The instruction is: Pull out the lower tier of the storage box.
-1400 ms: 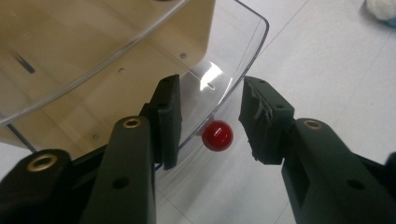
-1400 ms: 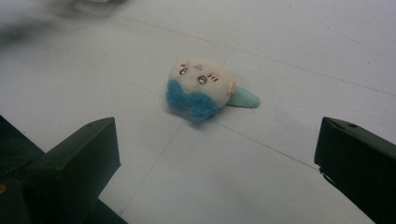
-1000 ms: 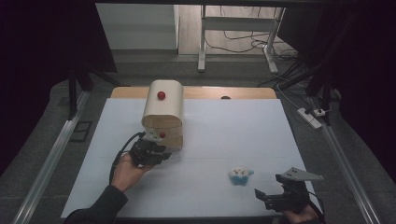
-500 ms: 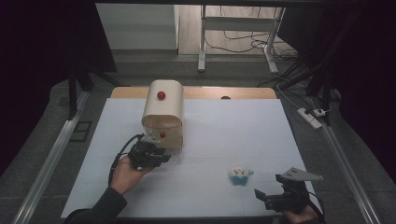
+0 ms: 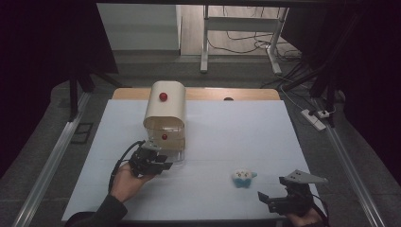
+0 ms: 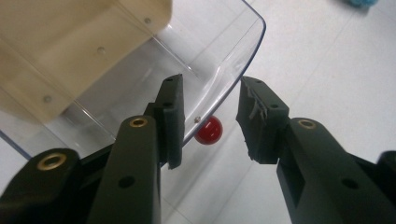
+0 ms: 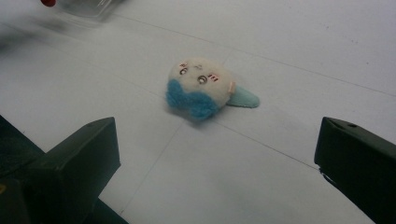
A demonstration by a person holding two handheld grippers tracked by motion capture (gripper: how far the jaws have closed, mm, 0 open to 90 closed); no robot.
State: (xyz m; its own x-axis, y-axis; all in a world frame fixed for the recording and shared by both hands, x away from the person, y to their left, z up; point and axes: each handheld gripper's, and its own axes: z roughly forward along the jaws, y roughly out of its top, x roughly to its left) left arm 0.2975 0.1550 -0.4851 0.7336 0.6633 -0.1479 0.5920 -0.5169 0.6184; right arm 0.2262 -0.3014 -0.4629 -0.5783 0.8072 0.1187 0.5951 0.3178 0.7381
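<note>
Hardly anything differs from the earlier high view: the left gripper [image 5: 163, 162], left of centre, has edged slightly nearer the cream bread box [image 5: 165, 109], whose clear lid [image 6: 219, 60] hangs open. In the left gripper view its jaws stand partly spread around the lid's curved rim and the red knob [image 6: 208, 130], with neither pad seen pressing on it. The right gripper [image 5: 270, 199] keeps its place at the lower right, jaws spread wide and holding nothing, with the small blue-and-white plush toy [image 7: 200, 89] lying just beyond them on the white table [image 5: 246, 127].
</note>
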